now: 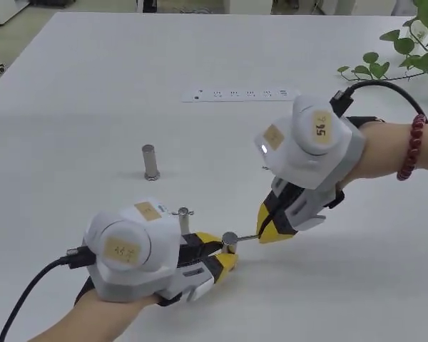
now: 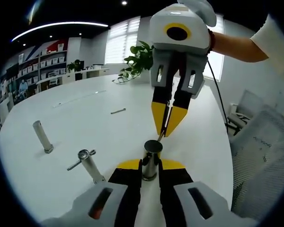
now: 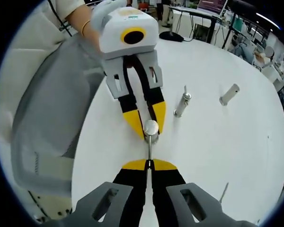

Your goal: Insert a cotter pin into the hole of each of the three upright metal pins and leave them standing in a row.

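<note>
table (image 1: 93, 85): white, broad, mostly bare; power strip (image 1: 239, 93) far off, plant (image 1: 422, 25) at the far right corner. Work sits toward the near edge, with open room left, right and far.
left gripper (image 1: 221, 251): near left, jaws drawn narrow onto the held pin (image 1: 230, 239), low on the shaft. My read: this braces it against the sideways push and leaves the head free.
right gripper (image 1: 265, 229): enters from the right, jaws pinched tight on the cotter pin (image 1: 247, 237), held level and aimed at the head.
held pin: upright on the table, right end of the row.
fitted pin (image 1: 183, 215): upright just left of it, a cotter already through its head.
bare pin (image 1: 151, 162): upright, farther left and far, well apart; no cotter yet.
cotter pin: tip at the held pin's head; cannot tell if it has entered the hole.
spare cotter pin (image 2: 118, 111): flat on the table, clear of the row, probably for the bare pin.
</note>
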A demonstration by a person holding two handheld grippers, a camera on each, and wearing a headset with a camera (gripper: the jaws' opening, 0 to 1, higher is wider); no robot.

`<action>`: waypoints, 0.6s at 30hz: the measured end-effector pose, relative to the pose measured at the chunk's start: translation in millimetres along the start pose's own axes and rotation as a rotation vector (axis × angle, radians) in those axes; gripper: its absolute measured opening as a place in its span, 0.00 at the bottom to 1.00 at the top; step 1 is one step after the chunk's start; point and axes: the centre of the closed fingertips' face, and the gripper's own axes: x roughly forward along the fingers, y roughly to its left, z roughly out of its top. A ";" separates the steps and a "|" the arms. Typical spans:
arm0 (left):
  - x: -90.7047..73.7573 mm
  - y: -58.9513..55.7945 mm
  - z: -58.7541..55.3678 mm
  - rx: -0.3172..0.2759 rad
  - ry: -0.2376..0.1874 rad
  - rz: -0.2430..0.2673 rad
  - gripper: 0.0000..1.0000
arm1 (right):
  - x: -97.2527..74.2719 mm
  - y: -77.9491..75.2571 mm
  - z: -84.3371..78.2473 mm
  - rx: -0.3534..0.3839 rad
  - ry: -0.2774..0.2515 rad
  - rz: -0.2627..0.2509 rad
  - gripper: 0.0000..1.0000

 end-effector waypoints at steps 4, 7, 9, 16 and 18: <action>0.2 0.4 0.0 -0.003 0.001 0.001 0.12 | 0.3 -1.4 -0.7 0.017 -0.024 0.004 0.03; -0.1 0.6 -0.2 -0.004 0.000 0.001 0.12 | 1.0 -0.3 0.8 0.008 -0.023 -0.001 0.03; -0.4 0.7 -0.5 -0.003 0.002 0.001 0.12 | 1.2 -0.9 1.7 -0.003 -0.015 -0.009 0.03; -0.2 1.1 -0.9 0.003 0.004 -0.002 0.11 | 0.7 -1.6 4.0 -0.023 -0.008 -0.014 0.03; 0.1 1.3 -0.8 0.007 0.003 -0.003 0.11 | 1.2 -1.3 3.7 -0.011 -0.010 -0.012 0.03</action>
